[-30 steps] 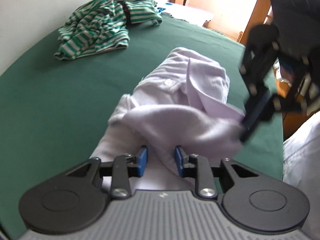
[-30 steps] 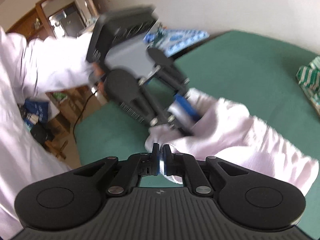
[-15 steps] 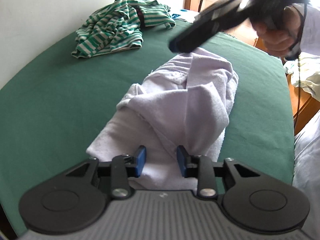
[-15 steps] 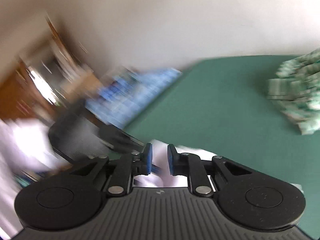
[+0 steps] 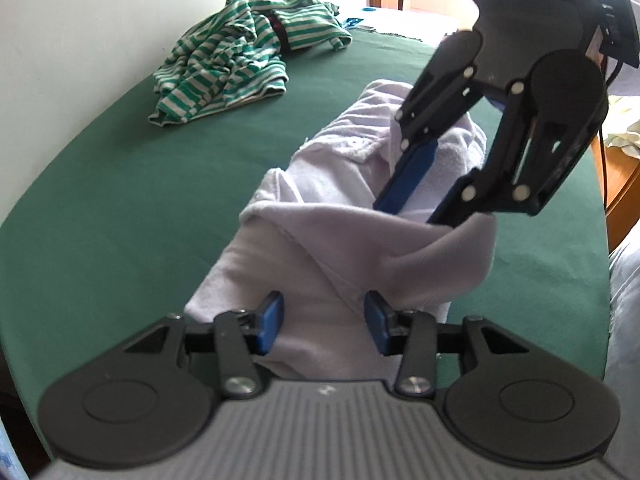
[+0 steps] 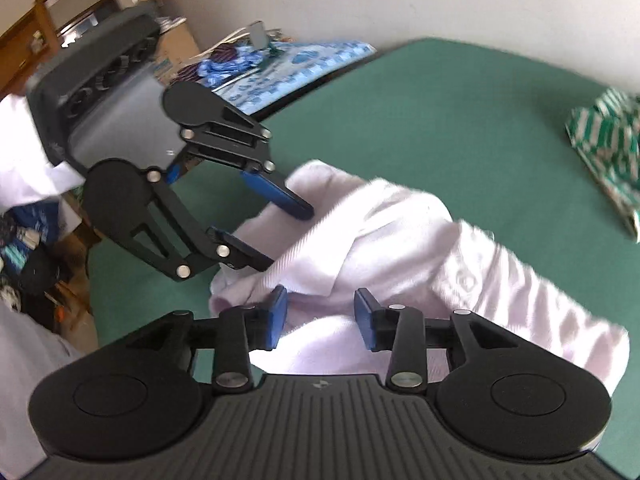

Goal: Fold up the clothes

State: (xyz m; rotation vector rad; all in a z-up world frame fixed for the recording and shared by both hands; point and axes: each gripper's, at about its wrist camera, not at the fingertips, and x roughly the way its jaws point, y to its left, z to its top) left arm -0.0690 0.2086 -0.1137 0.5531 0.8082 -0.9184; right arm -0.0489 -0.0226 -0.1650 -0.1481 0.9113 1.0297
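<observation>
We hover both released hand-held grippers, left (image 5: 323,322) and right (image 6: 321,318), jaws just parted, over the half-folded lilac shirt (image 5: 332,240); next, regrip its edge.

Two garments (image 5: 360,216), two grippers (image 5: 322,322)

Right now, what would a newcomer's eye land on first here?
The pale lilac shirt, bunched mid-fold on the green table, sits centre frame. Both tongs, the left tongs and right tongs, have just been opening, with cloth between the pads. A striped green shirt lies crumpled near the wall.
</observation>
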